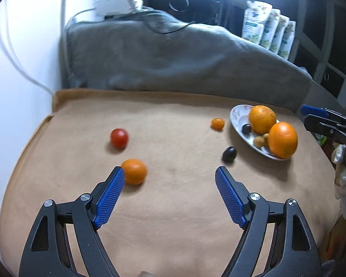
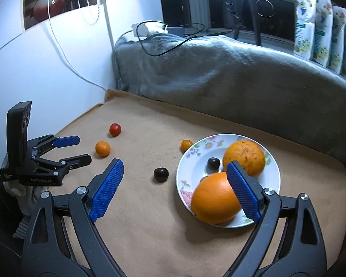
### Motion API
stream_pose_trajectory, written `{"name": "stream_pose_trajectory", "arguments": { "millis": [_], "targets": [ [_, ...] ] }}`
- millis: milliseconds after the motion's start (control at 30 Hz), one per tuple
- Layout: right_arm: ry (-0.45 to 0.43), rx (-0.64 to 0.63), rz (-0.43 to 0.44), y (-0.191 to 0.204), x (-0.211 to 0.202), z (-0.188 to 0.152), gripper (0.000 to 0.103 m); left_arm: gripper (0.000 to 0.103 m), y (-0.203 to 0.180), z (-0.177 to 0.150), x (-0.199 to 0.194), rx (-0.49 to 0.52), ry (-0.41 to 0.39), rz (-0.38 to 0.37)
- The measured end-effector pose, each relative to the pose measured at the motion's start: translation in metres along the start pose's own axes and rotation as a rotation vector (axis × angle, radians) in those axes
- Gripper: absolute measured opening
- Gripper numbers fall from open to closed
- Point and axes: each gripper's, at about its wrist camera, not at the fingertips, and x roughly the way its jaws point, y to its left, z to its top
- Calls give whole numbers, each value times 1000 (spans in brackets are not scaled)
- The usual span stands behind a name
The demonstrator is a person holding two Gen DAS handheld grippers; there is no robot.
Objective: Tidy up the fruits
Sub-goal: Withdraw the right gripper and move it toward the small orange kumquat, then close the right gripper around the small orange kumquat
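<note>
Left gripper (image 1: 169,175) wide open, empty, left pad beside small orange (image 1: 134,171). Right gripper (image 2: 175,168) open, empty, above plate (image 2: 273,173) edge. Round fruit likely rolls on soft cloth (image 1: 173,207) if nudged off-centre; tomato (image 1: 119,138) nearby.

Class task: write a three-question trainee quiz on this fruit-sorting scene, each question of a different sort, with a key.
1. True or false: the left claw is shut on the small round orange mandarin.
2. How many large oranges lie on the white floral china plate?
A one
B two
C three
3. Fill in: the dark round plum on the tan cloth lies between the right claw fingers and ___ of the plate.

Key:
1. False; it is open and holds nothing.
2. B: one large orange near, another behind.
3. Left.
</note>
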Motion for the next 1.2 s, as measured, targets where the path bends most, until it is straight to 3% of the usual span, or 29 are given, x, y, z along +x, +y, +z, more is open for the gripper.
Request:
{"name": "stream_pose_trajectory", "arguments": {
  "millis": [133,400,500,667,833,967,1200],
  "targets": [
    [29,-35,9,7,10,7,91,81,14,-5,-4,-26,-4,14],
    [111,-107,24,16,37,22,74,80,31,-7,4,-70,10,-2],
    [168,-152,31,20,52,29,66,71,33,-8,9,-73,21,-9],
    [280,-268,18,29,82,39,52,67,37,-9,16,-84,36,-28],
    [380,-360,13,33,114,47,50,61,40,-7,23,-92,47,-44],
    [439,-399,-11,28,140,51,42,60,44,-5,28,-98,56,-47],
    [518,-450,-34,20,174,54,37,56,51,-2,36,-111,70,-46]
  ]
}}
